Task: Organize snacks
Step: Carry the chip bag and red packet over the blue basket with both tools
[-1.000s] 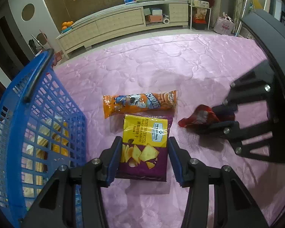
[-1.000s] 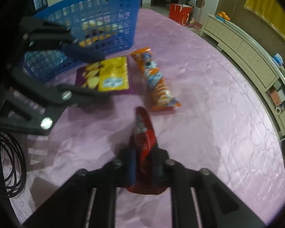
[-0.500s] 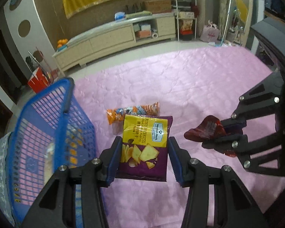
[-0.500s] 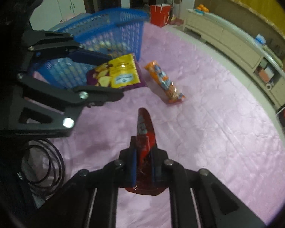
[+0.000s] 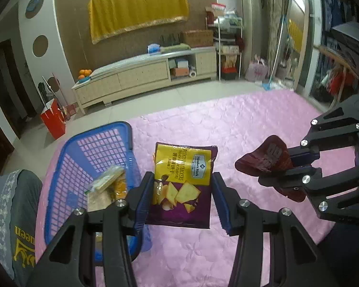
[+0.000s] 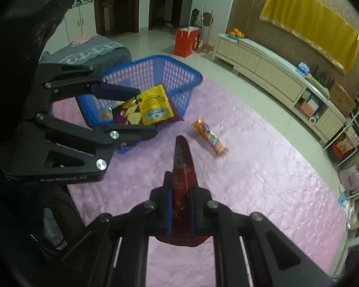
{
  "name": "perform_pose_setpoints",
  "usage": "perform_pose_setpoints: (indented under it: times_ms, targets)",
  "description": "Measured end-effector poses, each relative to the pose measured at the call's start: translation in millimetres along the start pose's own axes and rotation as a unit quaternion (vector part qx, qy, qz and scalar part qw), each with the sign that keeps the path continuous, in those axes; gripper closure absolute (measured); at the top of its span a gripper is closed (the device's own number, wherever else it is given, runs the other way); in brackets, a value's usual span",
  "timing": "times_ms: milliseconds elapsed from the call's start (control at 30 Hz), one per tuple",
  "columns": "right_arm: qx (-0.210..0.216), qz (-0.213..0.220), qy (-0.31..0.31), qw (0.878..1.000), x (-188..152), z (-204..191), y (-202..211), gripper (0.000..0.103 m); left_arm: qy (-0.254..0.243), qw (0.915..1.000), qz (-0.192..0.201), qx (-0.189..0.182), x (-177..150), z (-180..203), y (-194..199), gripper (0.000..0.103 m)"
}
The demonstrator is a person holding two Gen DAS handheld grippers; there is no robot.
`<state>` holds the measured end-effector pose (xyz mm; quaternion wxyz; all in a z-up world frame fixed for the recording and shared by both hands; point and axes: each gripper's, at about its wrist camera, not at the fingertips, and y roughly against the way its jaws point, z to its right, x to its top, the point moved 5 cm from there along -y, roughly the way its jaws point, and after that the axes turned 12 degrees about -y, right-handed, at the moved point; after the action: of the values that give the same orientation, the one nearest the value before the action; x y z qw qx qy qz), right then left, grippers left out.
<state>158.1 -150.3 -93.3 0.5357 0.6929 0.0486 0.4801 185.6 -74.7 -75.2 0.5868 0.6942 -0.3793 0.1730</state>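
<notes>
A few packets already lie in the blue basket [image 5: 67, 167] at the pink mattress's [image 5: 227, 124] left edge; the left gripper [image 5: 182, 198] fingers pinch the cracker bag [image 5: 182, 179] and the right gripper [image 6: 180, 212] fingers pinch the red packet [image 6: 182, 165], both aloft; the orange packet [image 6: 209, 140] remains mid-mattress.

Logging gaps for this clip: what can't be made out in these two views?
- Left wrist view: the orange snack pack is hidden behind the chip bag.
- Right wrist view: the basket's contents are mostly covered by the left tongs and the chip bag.
- Both views: the red packet's print is too dark and creased to read.
</notes>
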Motion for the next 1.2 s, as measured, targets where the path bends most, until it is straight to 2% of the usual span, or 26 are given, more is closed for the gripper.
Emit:
perform_pose_setpoints:
  times_ms: [333, 567, 867, 1200]
  targets:
    - [-0.004, 0.035, 0.014, 0.999, 39, -43, 18, 0.088, 0.013, 0.9989, 0.029, 0.034, -13, -55, 50, 0.057]
    - [-0.003, 0.052, 0.028, 0.998, 67, -70, 17, 0.088, 0.024, 0.9979, 0.028, 0.053, -26, -96, 67, 0.057]
    - [0.002, 0.054, 0.027, 0.998, 97, -90, -5, 0.088, 0.065, 0.9967, 0.011, 0.047, -49, -140, 71, 0.057]
    - [-0.001, 0.019, 0.011, 1.000, 114, -97, -48, 0.088, 0.063, 0.9973, -0.011, 0.036, -60, -159, 49, 0.057]
